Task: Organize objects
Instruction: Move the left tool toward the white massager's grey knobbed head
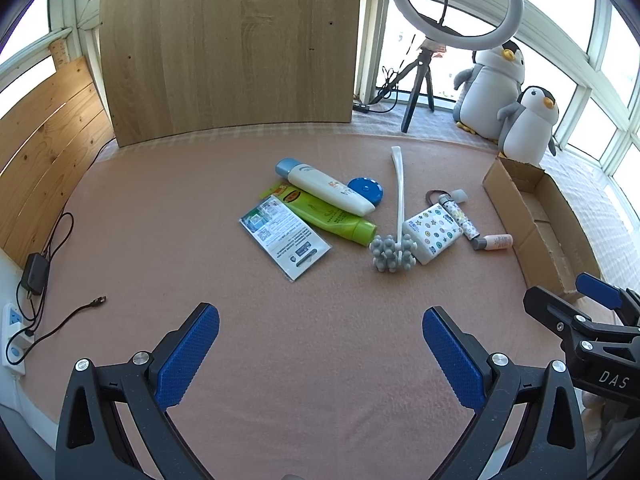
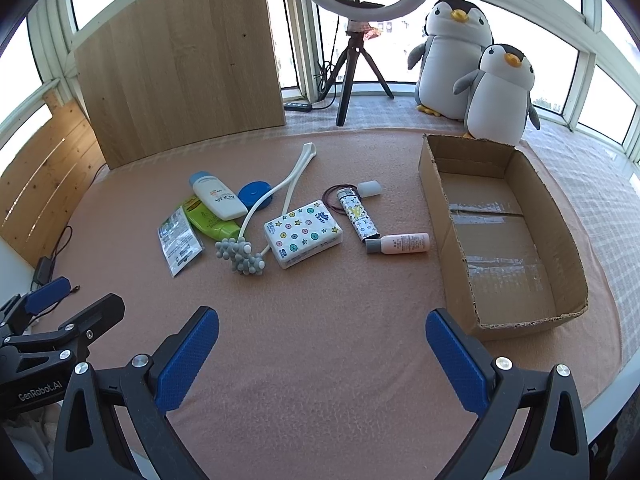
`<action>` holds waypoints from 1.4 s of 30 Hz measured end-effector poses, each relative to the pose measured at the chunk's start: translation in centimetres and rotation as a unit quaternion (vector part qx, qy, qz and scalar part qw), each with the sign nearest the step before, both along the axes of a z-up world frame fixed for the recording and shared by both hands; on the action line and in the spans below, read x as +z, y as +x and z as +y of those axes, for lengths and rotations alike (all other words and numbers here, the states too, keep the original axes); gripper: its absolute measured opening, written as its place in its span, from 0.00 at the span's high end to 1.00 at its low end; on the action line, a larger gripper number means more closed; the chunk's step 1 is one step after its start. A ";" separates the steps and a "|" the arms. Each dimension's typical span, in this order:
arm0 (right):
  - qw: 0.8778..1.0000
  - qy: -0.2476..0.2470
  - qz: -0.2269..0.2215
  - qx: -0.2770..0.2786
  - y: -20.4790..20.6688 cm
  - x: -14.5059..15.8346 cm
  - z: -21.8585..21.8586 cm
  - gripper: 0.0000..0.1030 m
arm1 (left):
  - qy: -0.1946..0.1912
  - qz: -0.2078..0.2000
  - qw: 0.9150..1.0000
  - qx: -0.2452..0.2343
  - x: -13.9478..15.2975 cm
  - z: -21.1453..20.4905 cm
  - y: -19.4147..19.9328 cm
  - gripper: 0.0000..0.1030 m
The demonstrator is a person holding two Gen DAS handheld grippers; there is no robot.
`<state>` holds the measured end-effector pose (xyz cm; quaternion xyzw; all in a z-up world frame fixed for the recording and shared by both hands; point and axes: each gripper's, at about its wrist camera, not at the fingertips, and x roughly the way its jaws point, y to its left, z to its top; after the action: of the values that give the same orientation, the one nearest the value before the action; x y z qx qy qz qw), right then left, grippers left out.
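Small toiletries lie in a loose group mid-table: a white tube with a blue cap (image 1: 326, 189) (image 2: 216, 198), a green tube (image 1: 328, 216) (image 2: 208, 222), a foil sachet (image 1: 285, 236) (image 2: 178, 242), a blue round lid (image 1: 366, 189) (image 2: 256, 194), a white massager with grey knobs (image 1: 394, 254) (image 2: 240, 256), a patterned tissue pack (image 1: 432, 234) (image 2: 304, 234), a patterned lighter (image 1: 458, 216) (image 2: 358, 216) and a pink bottle (image 1: 494, 242) (image 2: 400, 244). An open cardboard box (image 1: 532, 216) (image 2: 504, 236) stands at the right. My left gripper (image 1: 320, 332) and right gripper (image 2: 322, 334) hang open near the front edge, short of the objects.
A wooden board (image 1: 232, 48) leans at the back, with a ring light on a tripod (image 1: 420, 88) and two plush penguins (image 2: 472, 68) by the windows. A cable and charger (image 1: 40, 276) lie at the left edge beside a power strip (image 1: 12, 336).
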<state>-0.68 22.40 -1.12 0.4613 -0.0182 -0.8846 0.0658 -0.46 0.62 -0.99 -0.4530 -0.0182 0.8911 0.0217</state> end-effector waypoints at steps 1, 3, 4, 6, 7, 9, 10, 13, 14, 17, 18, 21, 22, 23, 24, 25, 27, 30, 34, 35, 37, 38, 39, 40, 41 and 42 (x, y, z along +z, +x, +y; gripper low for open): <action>1.000 0.000 0.000 0.000 0.0 0.0 0.0 0.01 | 0.000 0.000 1.000 0.000 0.0 0.0 0.0 0.00; 1.000 0.000 0.000 0.000 0.0 0.0 0.0 0.01 | 0.000 0.000 1.000 -0.001 -0.1 0.0 0.0 0.00; 1.000 0.000 0.000 0.000 0.0 0.0 0.0 0.01 | 0.000 0.000 1.000 0.000 0.0 0.0 0.0 0.00; 1.000 0.000 0.000 0.000 0.0 0.0 0.0 0.01 | 0.000 0.000 1.000 0.000 -0.1 0.1 0.0 0.00; 1.000 0.000 -0.001 0.000 0.0 0.0 0.0 0.01 | 0.000 0.000 1.000 -0.001 -0.1 0.1 0.0 0.00; 1.000 0.000 -0.002 0.000 0.0 0.0 -0.1 0.01 | 0.000 0.000 1.000 0.000 -0.1 0.1 0.0 0.00; 1.000 0.000 -0.002 0.000 0.0 0.0 -0.1 0.01 | 0.000 0.000 1.000 -0.001 -0.1 0.1 0.0 0.00; 1.000 0.000 -0.002 0.000 0.0 0.0 0.0 0.01 | -0.001 0.000 1.000 -0.001 -0.1 0.1 0.0 0.00; 1.000 0.000 -0.002 0.000 -0.1 0.0 0.0 0.01 | -0.001 0.000 1.000 -0.001 -0.1 0.1 0.0 0.00; 1.000 0.000 -0.003 0.000 -0.1 -0.1 -0.1 0.01 | -0.001 0.000 1.000 -0.001 -0.1 0.2 0.0 0.00; 1.000 0.000 -0.003 0.000 -0.1 -0.1 -0.1 0.01 | -0.001 0.000 1.000 -0.002 -0.1 0.2 0.1 0.00; 1.000 -0.001 -0.004 -0.001 -0.2 -0.2 -0.1 0.01 | -0.001 0.000 1.000 -0.002 -0.2 0.3 0.0 0.00; 1.000 0.000 -0.005 -0.001 -0.2 -0.2 -0.1 0.01 | -0.001 0.000 1.000 -0.002 -0.2 0.3 0.0 0.00; 1.000 0.000 -0.005 -0.001 -0.2 -0.2 -0.1 0.01 | -0.001 0.000 1.000 -0.002 -0.2 0.3 0.0 0.00; 1.000 -0.001 -0.005 0.002 -0.2 -0.2 0.0 0.01 | -0.001 0.000 1.000 -0.002 -0.2 0.3 0.0 0.00; 1.000 -0.001 -0.005 0.002 -0.2 -0.2 0.0 0.01 | -0.001 -0.001 1.000 -0.002 -0.2 0.3 0.0 0.00; 1.000 -0.001 -0.006 0.002 -0.3 -0.3 0.0 0.01 | -0.002 -0.001 1.000 -0.002 -0.3 0.4 0.0 0.00; 1.000 -0.001 -0.008 0.002 -0.4 -0.4 0.0 0.01 | -0.002 -0.002 1.000 -0.004 -0.3 0.5 -0.2 0.00; 1.000 -0.003 -0.012 0.003 -0.7 -0.5 0.3 0.01 | -0.004 -0.003 1.000 -0.006 -0.5 0.6 -0.4 0.00; 1.000 -0.003 -0.013 0.003 -0.7 -0.5 0.3 0.01 | -0.005 -0.004 1.000 -0.007 -0.6 0.6 -0.5 0.00; 1.000 -0.003 -0.016 0.002 -0.8 -0.6 0.4 0.01 | -0.006 -0.004 1.000 -0.009 -0.7 0.7 -0.7 0.00; 1.000 -0.004 -0.017 0.002 -0.8 -0.6 0.5 0.01 | -0.006 -0.005 1.000 -0.009 -0.7 0.8 -0.8 0.00; 1.000 -0.004 -0.018 0.002 -0.8 -0.6 0.6 0.01 | -0.005 -0.005 1.000 -0.010 -0.7 0.8 -0.9 0.00; 1.000 -0.004 -0.018 0.001 -0.8 -0.6 0.7 0.01 | -0.005 -0.006 1.000 -0.011 -0.8 0.9 -1.0 0.00; 1.000 -0.004 -0.019 0.000 -0.9 -0.7 0.8 0.01 | -0.006 -0.006 1.000 -0.013 -0.9 0.9 -1.1 0.00; 1.000 -0.005 -0.021 -0.002 -1.0 -0.8 0.9 0.01 | -0.007 -0.007 1.000 -0.014 -0.9 1.0 -1.2 0.00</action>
<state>-1.66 23.28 -1.87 0.4793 -0.0251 -0.8747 0.0665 -1.67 1.64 -1.88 -0.4595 -0.0062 0.8876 0.0310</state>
